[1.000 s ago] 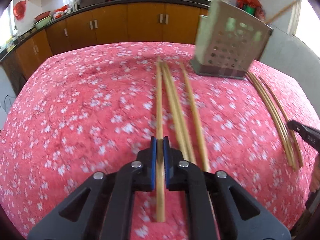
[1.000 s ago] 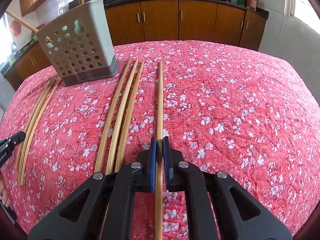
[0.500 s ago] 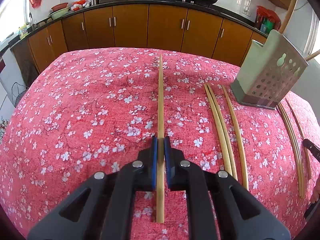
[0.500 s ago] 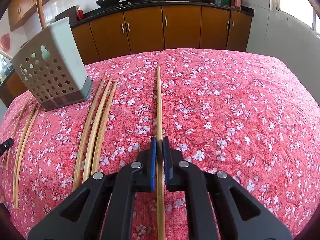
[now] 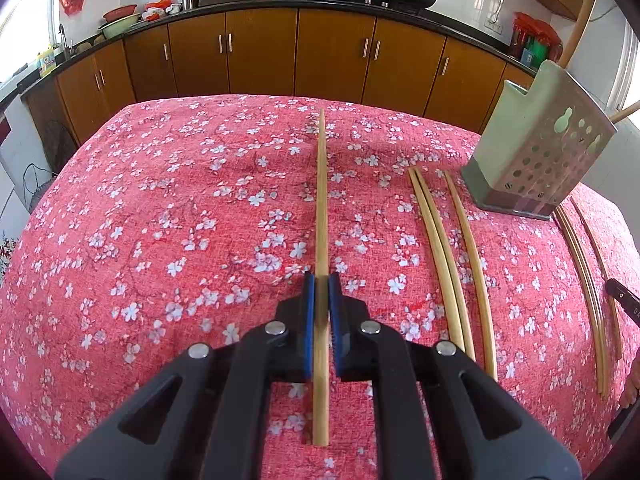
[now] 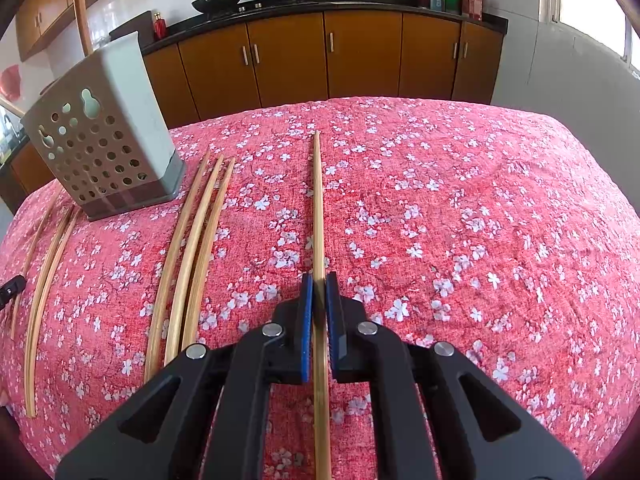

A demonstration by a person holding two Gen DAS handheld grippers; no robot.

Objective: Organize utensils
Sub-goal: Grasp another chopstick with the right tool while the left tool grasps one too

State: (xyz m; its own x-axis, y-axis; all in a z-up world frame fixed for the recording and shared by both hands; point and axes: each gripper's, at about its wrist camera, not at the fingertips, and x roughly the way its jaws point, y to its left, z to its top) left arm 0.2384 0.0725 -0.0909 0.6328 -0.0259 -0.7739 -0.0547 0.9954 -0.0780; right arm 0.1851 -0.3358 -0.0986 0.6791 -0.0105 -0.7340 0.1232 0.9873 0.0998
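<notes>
My left gripper [image 5: 321, 280] is shut on a bamboo chopstick [image 5: 321, 200] that points forward above the red floral tablecloth. My right gripper [image 6: 315, 280] is shut on another bamboo chopstick [image 6: 317, 200], also pointing forward. A grey-green perforated utensil holder [image 5: 536, 152] stands at the right of the left wrist view and at the left of the right wrist view [image 6: 104, 140]; chopsticks stick out of its top. Three loose chopsticks [image 6: 192, 256] lie beside the holder, and more chopsticks [image 6: 44, 280] lie on its other side.
The table is covered by a red cloth with white flowers [image 5: 160, 240]. Brown kitchen cabinets [image 5: 320, 56] with woks on the counter run behind it. The tip of the other gripper [image 5: 624, 304] shows at the right edge of the left wrist view.
Both grippers have lifted and drawn back with their chopsticks held. In the left wrist view the holder and loose chopsticks have shifted to the right; in the right wrist view the holder looks nearer.
</notes>
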